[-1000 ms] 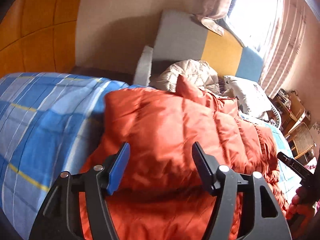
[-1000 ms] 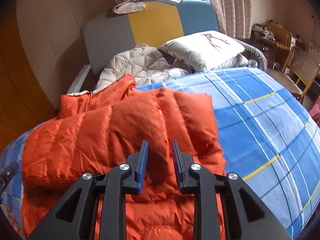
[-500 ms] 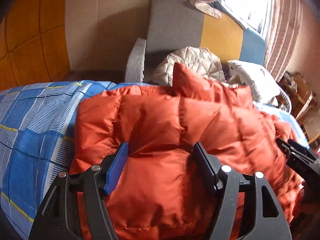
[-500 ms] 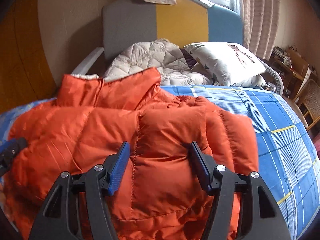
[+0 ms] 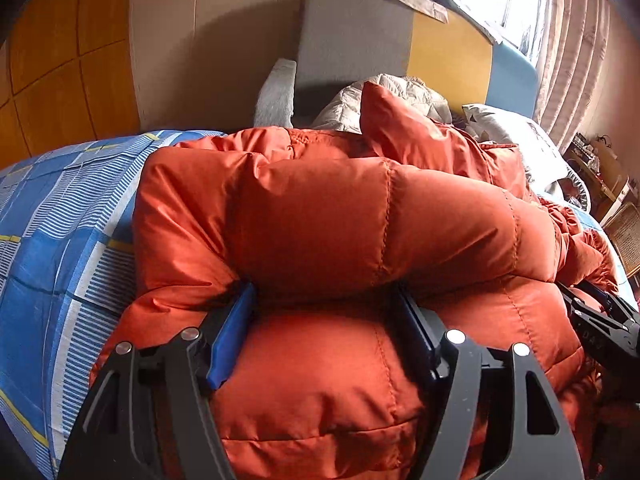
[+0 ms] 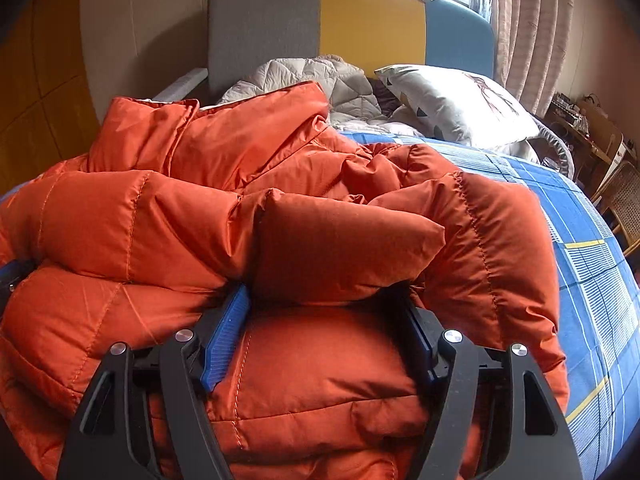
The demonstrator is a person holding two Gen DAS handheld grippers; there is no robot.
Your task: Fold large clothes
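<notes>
Mid-fold: the orange puffer jacket lay bunched on the blue plaid bed. Your left gripper and right gripper were wide open, pressed in, gripping nothing. Next, likely close on an edge.

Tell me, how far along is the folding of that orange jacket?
Partway. The orange jacket lies bunched on the blue checked bed cover, its sides apparently turned in. Both the left gripper and right gripper are open, pressed into a puffy roll across its middle. Left to do: flatten it, since the collar sticks up.
</notes>
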